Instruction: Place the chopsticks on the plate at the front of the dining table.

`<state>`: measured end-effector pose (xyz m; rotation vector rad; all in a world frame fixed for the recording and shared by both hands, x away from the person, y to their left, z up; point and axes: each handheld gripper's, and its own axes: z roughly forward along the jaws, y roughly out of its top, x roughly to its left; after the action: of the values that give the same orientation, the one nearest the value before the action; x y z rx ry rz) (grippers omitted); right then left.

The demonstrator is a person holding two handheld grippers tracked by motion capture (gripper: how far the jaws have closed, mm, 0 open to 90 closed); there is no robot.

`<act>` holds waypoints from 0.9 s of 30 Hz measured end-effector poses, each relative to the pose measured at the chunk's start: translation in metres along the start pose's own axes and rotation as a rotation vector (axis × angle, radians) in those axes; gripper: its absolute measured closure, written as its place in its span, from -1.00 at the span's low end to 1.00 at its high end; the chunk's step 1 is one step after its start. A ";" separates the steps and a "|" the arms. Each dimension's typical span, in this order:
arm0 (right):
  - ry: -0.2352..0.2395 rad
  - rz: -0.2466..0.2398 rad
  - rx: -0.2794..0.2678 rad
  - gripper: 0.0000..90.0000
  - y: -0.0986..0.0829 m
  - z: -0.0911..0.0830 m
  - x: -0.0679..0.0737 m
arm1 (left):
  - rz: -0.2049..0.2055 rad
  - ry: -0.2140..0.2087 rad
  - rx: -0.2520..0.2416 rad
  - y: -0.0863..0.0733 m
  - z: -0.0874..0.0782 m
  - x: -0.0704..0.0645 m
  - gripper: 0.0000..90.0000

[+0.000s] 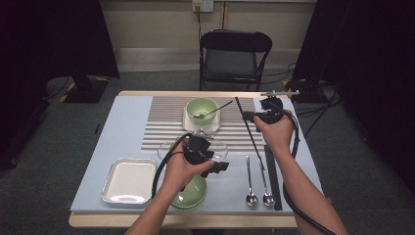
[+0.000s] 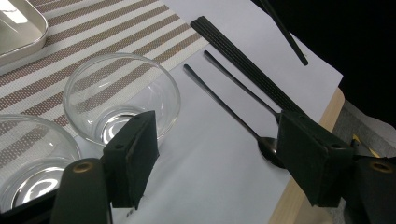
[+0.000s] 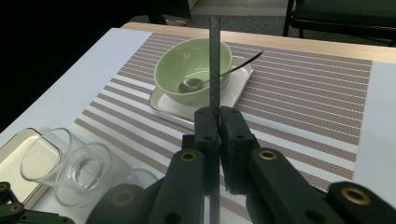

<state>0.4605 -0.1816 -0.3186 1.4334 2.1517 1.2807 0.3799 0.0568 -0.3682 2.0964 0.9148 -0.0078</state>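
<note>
Biggest thing first: the table (image 1: 98,147) with its pale blue-grey cover takes up the middle of the high view, with one striped placemat (image 1: 166,122) across its upper centre and one black folding chair (image 1: 234,51) behind it at the top.

On the mat there's one green bowl (image 1: 201,108) sitting on a square white plate (image 1: 188,125), with a spoon (image 1: 215,110) leaning in it. A second green bowl (image 1: 192,193) sits at the bottom centre, mostly under the left hand. One empty white tray (image 1: 128,180) is at lower left.

Glass bowls are where the views differ — from above they're just a faint blur near the left gripper (image 1: 221,166), but the left gripper view shows two of them (image 2: 122,95) at its left side, and the right gripper view shows what look like three clear ones (image 3: 84,172) in its lower left corner.

Two spoons (image 1: 250,181) lie side by side at lower right of the high view, next to a bundle of black chopsticks (image 1: 272,178).

Left gripper: jaws spread wide, holding nothing, hovering over the bare cover between the glass bowls and the spoons.

Right gripper (image 1: 248,116): jaws pressed together on a single black chopstick (image 3: 214,56), held up off the table at the upper right of the high view — in its own view the stick runs straight up the frame's centre, crossing in front of the green bowl.
</note>
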 end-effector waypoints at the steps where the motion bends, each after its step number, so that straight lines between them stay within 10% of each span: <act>1: -0.001 -0.001 -0.002 0.93 0.000 0.000 0.001 | -0.003 -0.003 -0.003 0.000 0.000 0.000 -0.35; 27: 0.022 -0.026 -0.008 0.93 0.006 0.009 0.020 | -0.038 -0.036 -0.004 0.011 0.013 -0.009 -0.31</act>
<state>0.4601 -0.1590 -0.3137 1.3903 2.1693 1.3006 0.3844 0.0378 -0.3665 2.0680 0.9316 -0.0633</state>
